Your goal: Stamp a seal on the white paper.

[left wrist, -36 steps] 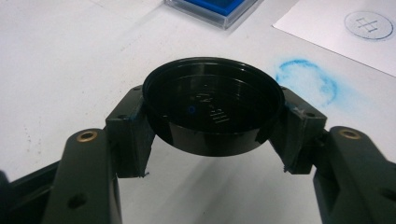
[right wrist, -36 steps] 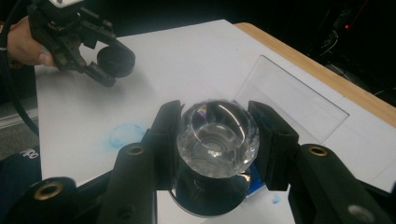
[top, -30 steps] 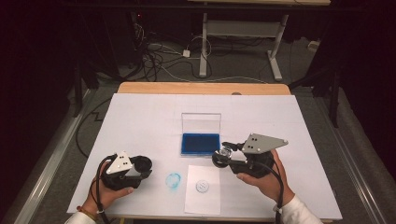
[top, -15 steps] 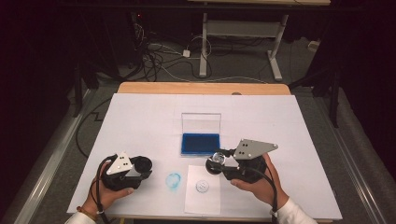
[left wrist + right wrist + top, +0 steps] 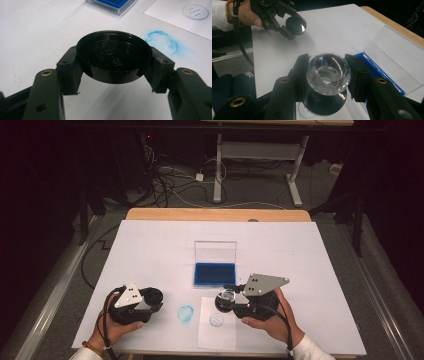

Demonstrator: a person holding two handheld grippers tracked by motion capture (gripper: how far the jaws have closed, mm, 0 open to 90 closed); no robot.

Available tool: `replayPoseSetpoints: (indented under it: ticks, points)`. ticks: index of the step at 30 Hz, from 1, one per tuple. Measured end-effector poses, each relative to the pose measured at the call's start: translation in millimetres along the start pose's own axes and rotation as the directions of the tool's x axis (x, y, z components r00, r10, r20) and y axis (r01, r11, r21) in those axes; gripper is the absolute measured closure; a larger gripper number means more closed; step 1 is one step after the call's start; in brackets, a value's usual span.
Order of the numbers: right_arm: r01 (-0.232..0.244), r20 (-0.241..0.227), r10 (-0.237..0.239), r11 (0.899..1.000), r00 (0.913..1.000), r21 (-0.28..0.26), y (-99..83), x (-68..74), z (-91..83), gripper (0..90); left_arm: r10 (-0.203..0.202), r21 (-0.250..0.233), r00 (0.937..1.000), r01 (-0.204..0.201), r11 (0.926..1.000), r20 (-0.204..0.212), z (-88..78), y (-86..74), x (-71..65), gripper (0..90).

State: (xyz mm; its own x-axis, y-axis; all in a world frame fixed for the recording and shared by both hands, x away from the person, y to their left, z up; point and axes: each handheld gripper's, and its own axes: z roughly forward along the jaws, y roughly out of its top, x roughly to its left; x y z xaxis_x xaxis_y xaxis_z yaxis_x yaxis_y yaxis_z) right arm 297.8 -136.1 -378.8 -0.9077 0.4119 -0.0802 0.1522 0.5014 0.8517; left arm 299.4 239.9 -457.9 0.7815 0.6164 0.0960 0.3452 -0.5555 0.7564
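Left gripper (image 5: 152,299) clamped on a black cap (image 5: 113,53) just above the table (image 5: 150,245), blue smudge (image 5: 185,314) beside it, paper (image 5: 216,325) with a round print, right gripper (image 5: 226,298) clamped on a clear-knobbed stamp (image 5: 328,72) over the paper, ink pad (image 5: 214,273) behind.

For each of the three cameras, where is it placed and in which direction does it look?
High view: above the person's side, looking forward and down on the white table; both hands show, with the left tool and right tool.
Left gripper view: rides on the left tool, looking along its jaws at the black cap they grip.
Right gripper view: rides on the right tool, gripping the clear-handled stamp; the other hand shows farther off.
Shared: the blue ink pad.
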Motion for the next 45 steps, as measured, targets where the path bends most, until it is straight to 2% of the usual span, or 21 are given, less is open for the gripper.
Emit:
replayPoseSetpoints:
  ticks: [16, 22, 31, 45]
  points:
    - [0.021, -0.034, -0.02, 0.999, 0.9992, 0.028, -0.7, 9.5, 11.7, 57.5, 0.003, 0.008, 1.0, -0.003, 1.0, 0.0, 1.3, -0.2, -0.7, 36.5]
    - [0.034, -0.034, -0.032, 0.998, 0.9989, 0.058, -4.5, 12.4, 19.7, 57.5, 0.006, 0.01, 1.0, -0.006, 0.9999, 0.001, 1.9, -0.1, -1.4, 36.5]
    - [0.033, -0.042, -0.029, 0.995, 0.9987, 0.096, -11.7, 12.4, 31.1, 57.5, 0.011, 0.019, 0.9999, -0.011, 0.9998, 0.004, 3.3, 0.0, -1.9, 36.5]
    - [0.021, -0.04, -0.016, 0.993, 0.9991, 0.117, -19.8, 12.3, 38.9, 57.4, 0.015, 0.019, 0.9999, -0.015, 0.9997, 0.009, 3.2, 0.2, -2.8, 36.5]
